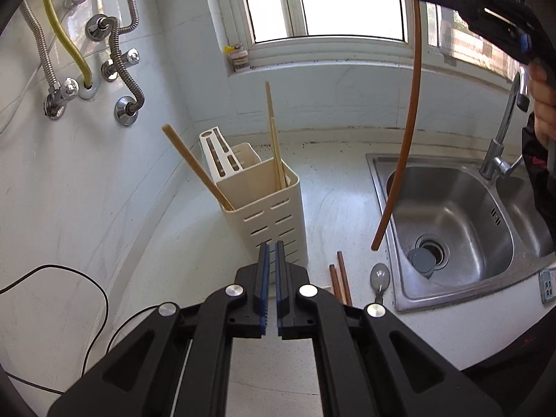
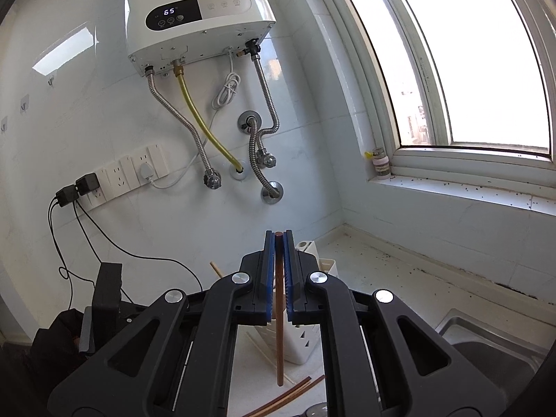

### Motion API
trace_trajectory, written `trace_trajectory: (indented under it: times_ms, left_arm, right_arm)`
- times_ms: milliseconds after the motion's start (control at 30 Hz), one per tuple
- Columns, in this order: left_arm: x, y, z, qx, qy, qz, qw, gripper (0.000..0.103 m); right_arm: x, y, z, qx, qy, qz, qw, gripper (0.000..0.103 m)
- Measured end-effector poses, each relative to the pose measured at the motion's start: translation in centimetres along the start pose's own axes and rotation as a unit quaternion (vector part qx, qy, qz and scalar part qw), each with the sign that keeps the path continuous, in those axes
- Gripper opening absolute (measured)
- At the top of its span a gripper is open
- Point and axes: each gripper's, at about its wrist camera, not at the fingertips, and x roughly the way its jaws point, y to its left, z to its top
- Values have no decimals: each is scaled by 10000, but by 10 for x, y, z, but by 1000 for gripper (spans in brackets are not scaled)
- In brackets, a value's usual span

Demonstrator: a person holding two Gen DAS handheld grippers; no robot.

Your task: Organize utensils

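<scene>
R gripper clamps brown chopstick hanging high above counter, right of holder. L gripper jaws nearly closed, empty. Next I'd carry it over holder's opening, lower, release.

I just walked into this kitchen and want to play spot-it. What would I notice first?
First, the long brown chopstick dangling in the air over the counter near the sink, pinched at its top by the right hand-held gripper. Next, the cream utensil holder by the wall, with pale chopsticks poking out. Up on the wall hangs a white water heater showing 65.
</scene>
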Motion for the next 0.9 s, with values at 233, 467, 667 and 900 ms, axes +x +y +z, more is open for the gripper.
trace_trajectory:
  times_ms: [233,467,667,900]
  left_arm:
    - [35,-12,-11,871,312,-289,9953,35]
    - [81,-32,-27,2296,617,-634,9693,41]
    - [122,-43,-49,3317,968,-953,9335,41]
    - [149,-38,-55,3651,1145,-1190,9162,41]
  right_arm:
    - [1,-7,-6,65,62,-109,9999,5]
    - [-4,-19,-14,152,117,-265,9995,5]
    - [-12,-33,-26,284,232,-444,9983,5]
    - [-23,-44,-39,374,318,-616,9969,5]
